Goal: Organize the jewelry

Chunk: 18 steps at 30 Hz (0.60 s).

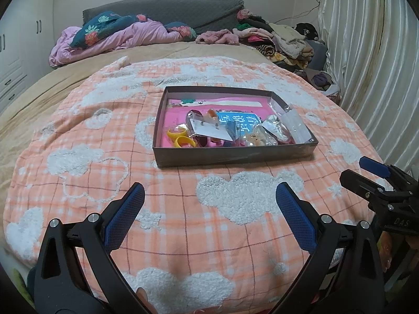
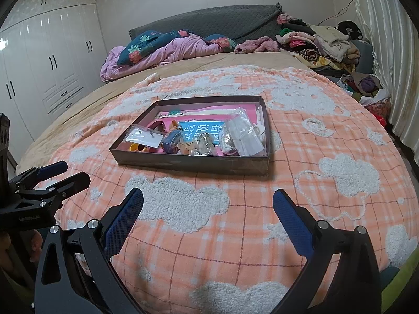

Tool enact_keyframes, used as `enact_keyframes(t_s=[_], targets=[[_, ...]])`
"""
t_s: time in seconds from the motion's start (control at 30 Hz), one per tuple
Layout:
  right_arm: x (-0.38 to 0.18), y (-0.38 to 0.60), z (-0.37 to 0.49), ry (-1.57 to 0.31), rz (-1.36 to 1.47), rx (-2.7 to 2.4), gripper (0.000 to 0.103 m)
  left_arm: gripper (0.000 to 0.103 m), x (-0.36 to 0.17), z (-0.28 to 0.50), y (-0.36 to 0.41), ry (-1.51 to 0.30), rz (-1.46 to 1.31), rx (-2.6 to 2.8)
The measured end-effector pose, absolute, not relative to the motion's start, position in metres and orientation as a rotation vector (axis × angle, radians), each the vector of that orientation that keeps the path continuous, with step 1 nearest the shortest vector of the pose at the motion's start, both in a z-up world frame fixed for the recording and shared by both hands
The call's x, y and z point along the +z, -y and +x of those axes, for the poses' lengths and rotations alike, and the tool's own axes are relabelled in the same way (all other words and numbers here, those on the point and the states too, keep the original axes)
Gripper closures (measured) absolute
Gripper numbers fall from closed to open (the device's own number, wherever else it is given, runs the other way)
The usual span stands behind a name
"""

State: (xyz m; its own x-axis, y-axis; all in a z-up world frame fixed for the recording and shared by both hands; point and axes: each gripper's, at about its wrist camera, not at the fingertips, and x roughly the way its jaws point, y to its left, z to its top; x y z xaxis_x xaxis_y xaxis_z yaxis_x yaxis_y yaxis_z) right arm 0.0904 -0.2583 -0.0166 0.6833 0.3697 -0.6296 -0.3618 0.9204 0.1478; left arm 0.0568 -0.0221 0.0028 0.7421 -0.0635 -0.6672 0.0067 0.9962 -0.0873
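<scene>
Jewelry: yellow rings (image 1: pixel 181 137), an earring card (image 1: pixel 209 128) and plastic packets (image 2: pixel 242 133) all lie heaped in the shallow box (image 1: pixel 235 157) on the blanket (image 1: pixel 162 225); none outside. Whether sorted, I can't judge. My left tongs (image 1: pixel 209 206) and right tongs (image 2: pixel 208 205) hang released, empty.

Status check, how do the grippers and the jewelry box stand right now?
Left gripper open, empty. Right gripper open, empty. Jewelry piled inside the box on the blanket. Nothing between grippers and box.

Left gripper (image 1: pixel 210 213) and right gripper (image 2: pixel 208 213) hover, fingers spread.
</scene>
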Motion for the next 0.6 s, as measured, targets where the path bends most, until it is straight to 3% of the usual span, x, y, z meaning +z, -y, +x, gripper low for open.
enact_keyframes(t_s=[0.6], targets=[[-0.0159,0.2594,0.09,-0.706,0.011,0.408,0.004,0.009,0.0082,0.0534,0.0165,-0.735,-0.091,-0.026]])
